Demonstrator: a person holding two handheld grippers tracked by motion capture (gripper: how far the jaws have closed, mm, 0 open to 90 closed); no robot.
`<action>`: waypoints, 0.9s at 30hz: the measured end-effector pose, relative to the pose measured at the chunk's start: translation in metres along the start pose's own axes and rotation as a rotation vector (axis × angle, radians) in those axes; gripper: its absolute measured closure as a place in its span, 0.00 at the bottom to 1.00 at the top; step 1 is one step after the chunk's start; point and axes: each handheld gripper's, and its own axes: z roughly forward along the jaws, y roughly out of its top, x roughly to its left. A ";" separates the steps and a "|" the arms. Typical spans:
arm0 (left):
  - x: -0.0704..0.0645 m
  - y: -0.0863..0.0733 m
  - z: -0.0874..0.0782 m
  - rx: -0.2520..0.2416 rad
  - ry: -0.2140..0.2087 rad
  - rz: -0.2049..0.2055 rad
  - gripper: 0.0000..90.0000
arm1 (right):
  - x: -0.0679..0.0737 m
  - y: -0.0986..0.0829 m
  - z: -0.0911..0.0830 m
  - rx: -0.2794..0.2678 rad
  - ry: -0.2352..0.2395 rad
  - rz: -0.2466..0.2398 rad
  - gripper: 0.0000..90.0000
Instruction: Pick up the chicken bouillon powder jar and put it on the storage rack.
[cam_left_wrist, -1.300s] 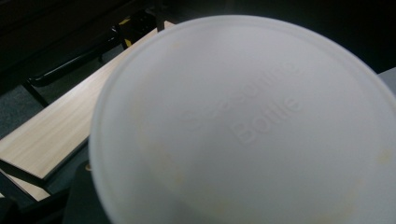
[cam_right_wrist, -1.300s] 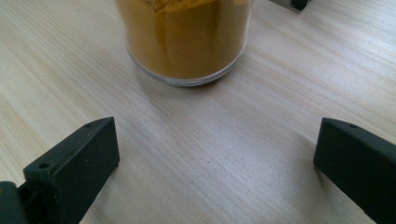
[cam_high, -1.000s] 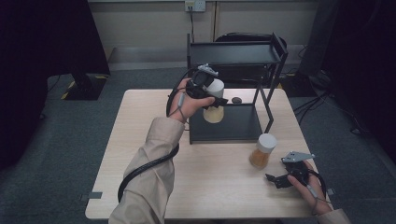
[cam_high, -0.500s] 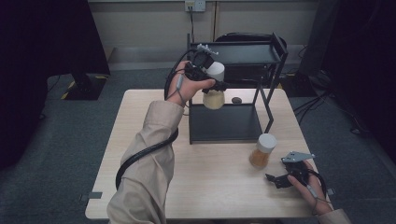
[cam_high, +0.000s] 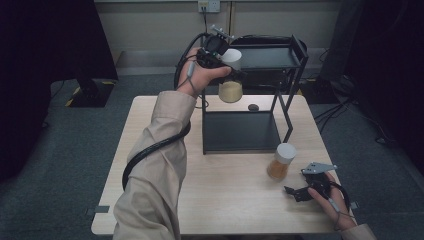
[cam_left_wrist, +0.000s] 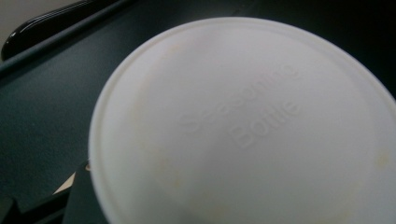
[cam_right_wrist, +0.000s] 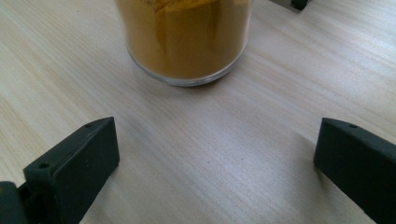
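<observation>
From the high view I see a pale wooden worktop (cam_high: 165, 200) with a black two-tier metal rack (cam_high: 280, 60) standing at its far middle. My left arm, in a beige sleeve (cam_high: 155, 170), reaches up and forward across the worktop. My left tool (cam_high: 226, 62) is raised in the air beside the front left corner of the rack's upper shelf, and it is clamped around a glass jar of pale powder (cam_high: 230, 91) just under its white lid (cam_high: 231, 58). The jar hangs clear of both shelves, tilted slightly. In the left gripper view the round white lid sits very close to the lens, with raised letters reading "Seasoning Bottle" on it, and the dark upper shelf (cam_left_wrist: 42, 107) lies behind it.

A small dark object (cam_high: 253, 106), too small for me to identify, lies on the worktop behind the rack's lower shelf (cam_high: 240, 132).

A second jar (cam_high: 280, 161), holding orange powder and capped in white, stands upright on the worktop just off the rack's front right corner. My right tool (cam_high: 291, 192) rests low on the worktop near the right front edge, just beside that jar but apart from it. In the right gripper view its two black jaws stand wide apart with bare wood between them, gripping nothing, and the jar's glass base sits just ahead.
</observation>
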 end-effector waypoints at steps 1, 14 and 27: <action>0.000 0.003 -0.001 0.003 0.001 0.004 0.39 | 0.000 0.000 0.000 0.000 0.000 0.000 0.00; 0.012 0.029 -0.015 -0.007 -0.018 0.006 0.39 | 0.000 0.000 0.000 0.000 0.000 0.001 0.00; 0.021 0.058 -0.023 -0.004 0.028 -0.006 0.39 | 0.000 0.000 0.000 0.000 0.000 0.000 0.00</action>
